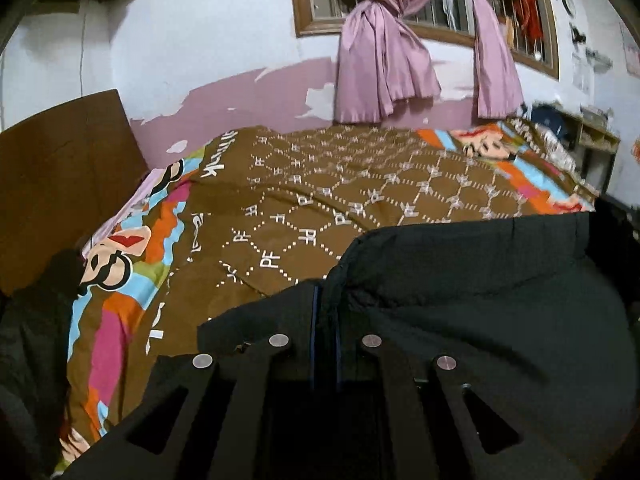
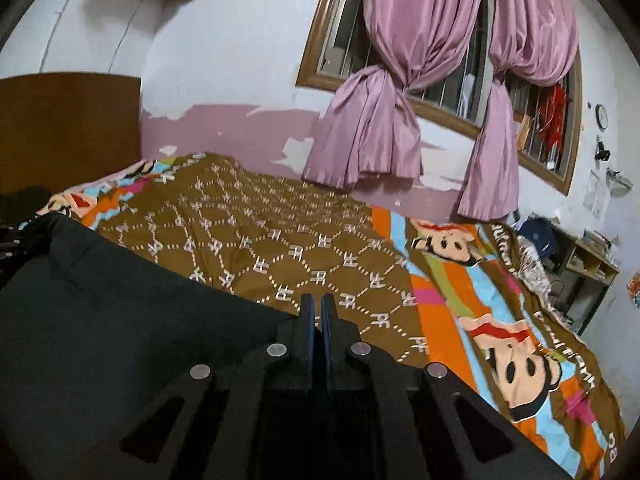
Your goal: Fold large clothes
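Observation:
A large black garment lies bunched over the near side of the bed and stretches between my two grippers. My left gripper is shut on the garment's left edge, and the cloth folds over and hides most of the blue pads. In the right wrist view the same black garment spreads to the left of my right gripper. Its blue pads are pressed together at the garment's right corner, with cloth pinched low between them.
The bed wears a brown patterned bedspread with bright cartoon borders. A brown headboard stands at the left and dark clothes lie beside it. Pink curtains hang at the barred window, with a cluttered shelf at the right.

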`<act>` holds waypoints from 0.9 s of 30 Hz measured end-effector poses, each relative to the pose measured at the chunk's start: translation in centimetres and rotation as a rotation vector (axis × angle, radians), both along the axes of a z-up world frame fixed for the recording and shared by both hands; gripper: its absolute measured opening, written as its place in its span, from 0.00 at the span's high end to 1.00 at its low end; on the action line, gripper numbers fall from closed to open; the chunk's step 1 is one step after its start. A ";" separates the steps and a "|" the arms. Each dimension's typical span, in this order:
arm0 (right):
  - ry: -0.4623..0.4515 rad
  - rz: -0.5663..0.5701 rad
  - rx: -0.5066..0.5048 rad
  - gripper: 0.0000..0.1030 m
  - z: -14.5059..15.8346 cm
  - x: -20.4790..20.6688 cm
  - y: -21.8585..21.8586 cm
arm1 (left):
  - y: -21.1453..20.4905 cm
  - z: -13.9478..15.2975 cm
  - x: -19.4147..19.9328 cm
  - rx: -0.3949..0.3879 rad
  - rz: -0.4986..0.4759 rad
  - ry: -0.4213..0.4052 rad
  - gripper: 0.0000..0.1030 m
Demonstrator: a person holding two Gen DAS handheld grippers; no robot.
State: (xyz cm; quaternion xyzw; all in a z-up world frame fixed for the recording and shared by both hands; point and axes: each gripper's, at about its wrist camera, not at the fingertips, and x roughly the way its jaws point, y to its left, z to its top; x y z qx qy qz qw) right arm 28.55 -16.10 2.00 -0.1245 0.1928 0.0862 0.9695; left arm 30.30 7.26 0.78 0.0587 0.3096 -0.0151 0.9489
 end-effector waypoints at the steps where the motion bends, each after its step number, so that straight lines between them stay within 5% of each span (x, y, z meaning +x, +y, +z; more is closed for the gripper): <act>1: 0.012 0.009 0.008 0.96 -0.3 0.4 0.0 | 0.0 -0.4 0.3 0.004 0.000 0.008 0.95; 6: 0.003 0.044 0.046 0.94 0.1 -0.3 -1.0 | 0.5 -1.9 1.5 -0.002 -0.007 0.072 0.90; 8: 0.002 0.053 0.055 0.77 0.7 -0.8 -1.6 | 0.9 -2.0 1.6 -0.022 -0.009 0.084 0.89; 10: 0.002 0.057 0.076 0.43 1.3 -1.8 -2.5 | 1.1 -1.8 1.4 -0.047 -0.020 0.085 0.86; 12: -0.006 0.074 0.104 0.42 1.8 -3.0 -3.4 | 1.2 -1.0 0.7 -0.057 -0.015 0.068 0.71; 14: 0.004 0.081 0.108 0.38 2.3 -3.9 -4.0 | 1.6 0.0 -0.1 -0.065 0.010 0.032 0.28; 16: 0.016 0.098 0.132 0.30 2.8 -4.9 -4.6 | 2.2 1.4 -1.4 -0.088 0.045 -0.028 0.15; 19: 0.044 0.135 0.165 0.15 3.2 -6.5 -5.1 | 2.9 3.2 -2.9 -0.139 0.043 -0.051 0.15; 23: 0.100 0.192 0.179 0.12 2.7 -8.6 -4.8 | 2.3 4.7 -6.2 -0.101 0.005 -0.092 0.15; 27: 0.185 0.248 0.171 0.12 0.9 -10.6 -4.2 | 0.0 3.9 -9.4 -0.047 -0.137 -0.083 0.14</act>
